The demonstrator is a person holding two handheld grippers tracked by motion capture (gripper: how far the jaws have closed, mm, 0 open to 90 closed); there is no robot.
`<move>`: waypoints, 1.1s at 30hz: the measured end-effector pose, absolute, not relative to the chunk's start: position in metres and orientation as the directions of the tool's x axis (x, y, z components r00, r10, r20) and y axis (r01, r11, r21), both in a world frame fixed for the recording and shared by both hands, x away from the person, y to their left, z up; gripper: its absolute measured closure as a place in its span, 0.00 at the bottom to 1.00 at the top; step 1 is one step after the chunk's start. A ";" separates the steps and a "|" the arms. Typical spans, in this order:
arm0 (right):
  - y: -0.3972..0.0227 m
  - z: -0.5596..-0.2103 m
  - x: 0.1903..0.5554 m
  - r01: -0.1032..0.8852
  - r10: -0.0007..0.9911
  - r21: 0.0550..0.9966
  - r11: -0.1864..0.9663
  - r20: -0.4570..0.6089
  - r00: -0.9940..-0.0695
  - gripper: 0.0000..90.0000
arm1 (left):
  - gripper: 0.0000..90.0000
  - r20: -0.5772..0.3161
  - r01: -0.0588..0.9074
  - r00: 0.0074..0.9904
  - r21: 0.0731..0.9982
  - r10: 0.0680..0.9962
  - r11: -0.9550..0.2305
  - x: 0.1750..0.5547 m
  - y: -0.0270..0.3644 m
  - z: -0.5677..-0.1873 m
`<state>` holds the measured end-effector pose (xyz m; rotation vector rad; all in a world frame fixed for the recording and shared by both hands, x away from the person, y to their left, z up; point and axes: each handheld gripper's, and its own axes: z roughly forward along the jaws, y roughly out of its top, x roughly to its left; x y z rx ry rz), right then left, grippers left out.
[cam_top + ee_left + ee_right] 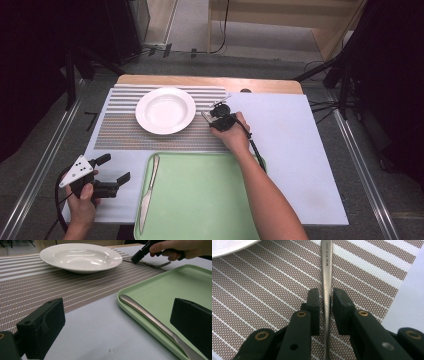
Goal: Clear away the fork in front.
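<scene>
A metal fork (327, 270) lies flat on the brown striped placemat (120, 130), just right of the white plate (165, 110). My right gripper (326, 293) straddles its handle, with a thin gap showing on each side between pad and handle, so it is open. In the left gripper view the right gripper (137, 256) tips down onto the fork (152, 264) beside the plate (80, 256). My left gripper (117, 167) hovers open and holds nothing near the table's front left. A table knife (150, 192) lies along the left edge of the green tray (200, 200).
The placemat and the tray rest on a pale blue table cover (290, 150), whose right half is bare. Beyond the table's far wooden edge are a grey floor, cables and dark stands.
</scene>
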<state>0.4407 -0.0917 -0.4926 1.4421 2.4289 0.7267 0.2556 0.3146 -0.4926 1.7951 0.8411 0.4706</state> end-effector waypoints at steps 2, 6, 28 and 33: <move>-0.089 -0.492 0.440 0.762 0.876 0.514 0.393 0.042 -0.480 0.84 | 0.00 -0.071 0.326 0.675 0.921 0.734 -0.211 0.255 0.314 -0.492; -0.092 -0.493 0.440 0.770 0.884 0.519 0.371 0.055 -0.464 0.90 | 0.00 -0.074 0.320 0.675 0.926 0.734 -0.201 0.255 0.314 -0.493; -0.099 -0.492 0.432 0.728 0.864 0.588 0.351 0.095 -0.494 0.98 | 0.00 -0.070 0.322 0.673 0.924 0.736 -0.206 0.256 0.314 -0.493; -0.088 -0.491 0.432 0.724 0.845 0.582 0.370 0.113 -0.523 0.84 | 0.00 -0.068 0.321 0.673 0.924 0.736 -0.208 0.256 0.314 -0.493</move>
